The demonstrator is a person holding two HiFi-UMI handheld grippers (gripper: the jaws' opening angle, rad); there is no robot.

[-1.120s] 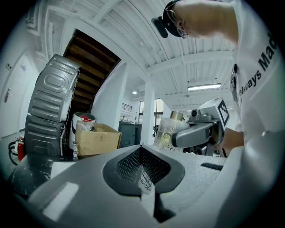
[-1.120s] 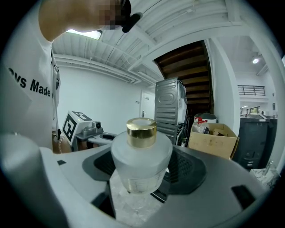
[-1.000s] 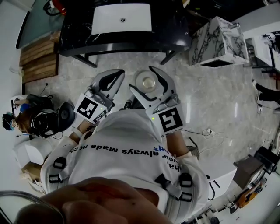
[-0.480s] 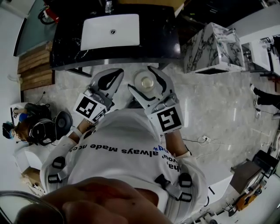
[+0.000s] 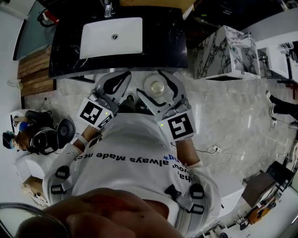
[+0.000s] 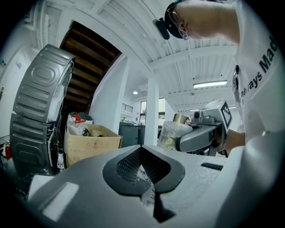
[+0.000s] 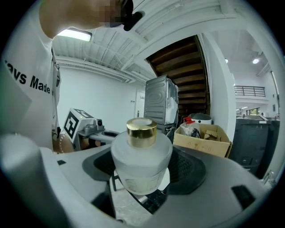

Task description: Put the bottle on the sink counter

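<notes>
A frosted white bottle (image 5: pixel 154 87) with a gold cap (image 7: pixel 141 132) sits upright between the jaws of my right gripper (image 5: pixel 150 82), which is shut on its body (image 7: pixel 141 162). It hangs over the marble floor, just short of the front edge of the black sink counter (image 5: pixel 163 42). The counter holds a white basin (image 5: pixel 111 37). My left gripper (image 5: pixel 122 78) is level with it on the left, jaws closed together and holding nothing (image 6: pixel 142 153). In the left gripper view the bottle (image 6: pixel 171 133) shows off to the right.
A faucet (image 5: pixel 108 7) stands behind the basin. Right of the counter is a marble-patterned block (image 5: pixel 228 49); left of it, wooden planks (image 5: pixel 32 69). Headphones and gear (image 5: pixel 46 137) lie on the floor at left. A tilted washing machine (image 7: pixel 162 104) and a cardboard box (image 7: pixel 202 138) stand beyond.
The sink counter has drawn nearer and now lies just ahead of both grippers. The right gripper still holds the bottle; the left stays shut.
</notes>
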